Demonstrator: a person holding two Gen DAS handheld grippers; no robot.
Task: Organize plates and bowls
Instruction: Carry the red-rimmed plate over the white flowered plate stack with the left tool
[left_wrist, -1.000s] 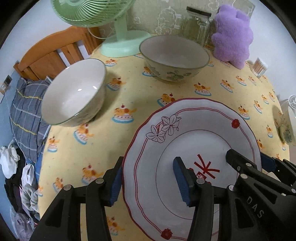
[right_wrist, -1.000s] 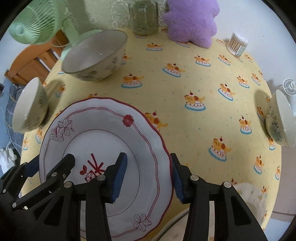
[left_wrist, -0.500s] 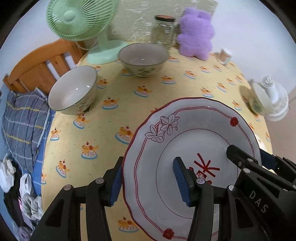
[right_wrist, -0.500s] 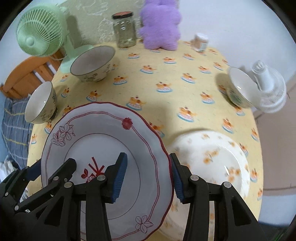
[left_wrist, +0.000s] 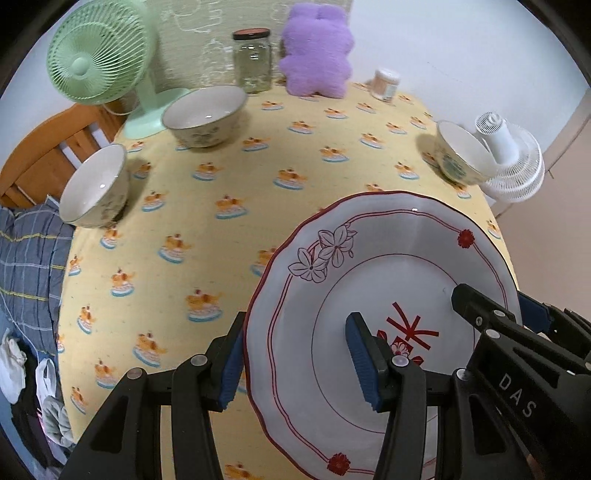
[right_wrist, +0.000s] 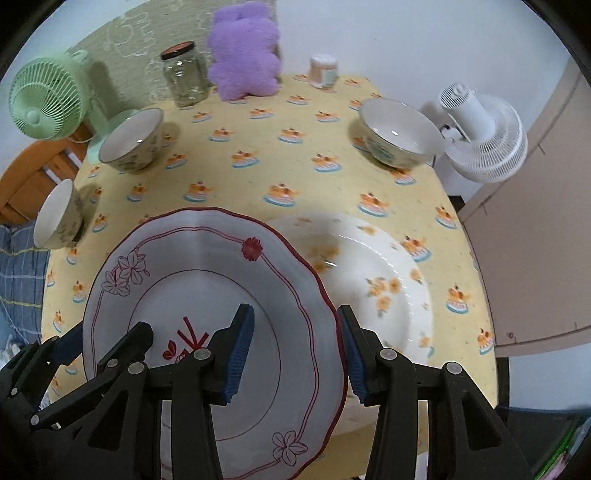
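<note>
Nearest the lenses: red-rimmed plate (left_wrist: 388, 295), held off the yellow tablecloth (left_wrist: 221, 177) by both tools. Left gripper (left_wrist: 295, 362) clamps the plate's rim at roughly 8 o'clock on the plate as the left wrist view shows it, one blue pad under the edge, the other pressed on the upper face beside the red motif. Right gripper (right_wrist: 295, 354) clamps the opposite rim, about 4 o'clock on the plate in the right wrist view, one pad on the face, one outside the scalloped edge. Each tool's fingers also appear in the other's view, at the plate's far side.

Just beyond, at 1 o'clock from the right gripper: orange-flowered plate (right_wrist: 376, 273) flat on the cloth, its near-left part hidden under the held plate.

Mid-table: small bowl (left_wrist: 94, 186) at 10 o'clock near the left table edge; a second bowl (left_wrist: 460, 153) at 2 o'clock near the right edge, beside a white fan (left_wrist: 509, 158).

Further back: wide bowl (left_wrist: 205, 114) at 11 o'clock, beside the green fan (left_wrist: 99, 55).

Rear edge, 12 o'clock: glass jar (left_wrist: 253, 61), purple plush toy (left_wrist: 316, 51), small lidded container (left_wrist: 386, 83) toward 1 o'clock.
</note>
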